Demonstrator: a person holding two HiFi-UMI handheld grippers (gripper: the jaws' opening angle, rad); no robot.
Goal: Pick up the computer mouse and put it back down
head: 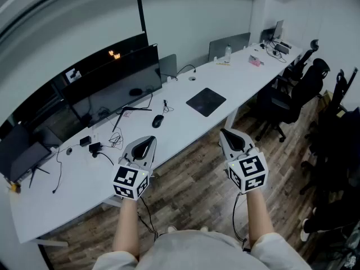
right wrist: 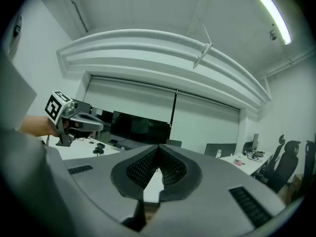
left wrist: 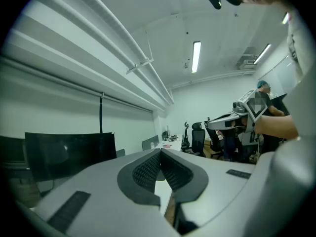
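A black computer mouse (head: 157, 121) lies on the long white desk (head: 185, 122), in front of the dark monitors. My left gripper (head: 147, 141) is held near the desk's front edge, below the mouse and apart from it, jaws shut with nothing between them. My right gripper (head: 226, 133) hovers over the wooden floor in front of the desk, also shut and empty. In the left gripper view the left gripper (left wrist: 160, 152) points level along the room; the right gripper (right wrist: 158, 147) points toward the monitors. The mouse is hidden in both gripper views.
A black mouse pad (head: 206, 101) lies right of the mouse. Two dark monitors (head: 121, 80) and loose cables (head: 107, 145) sit on the desk's left part. Black office chairs (head: 298, 89) stand at the right. A bottle (head: 227, 53) and small items are at the far end.
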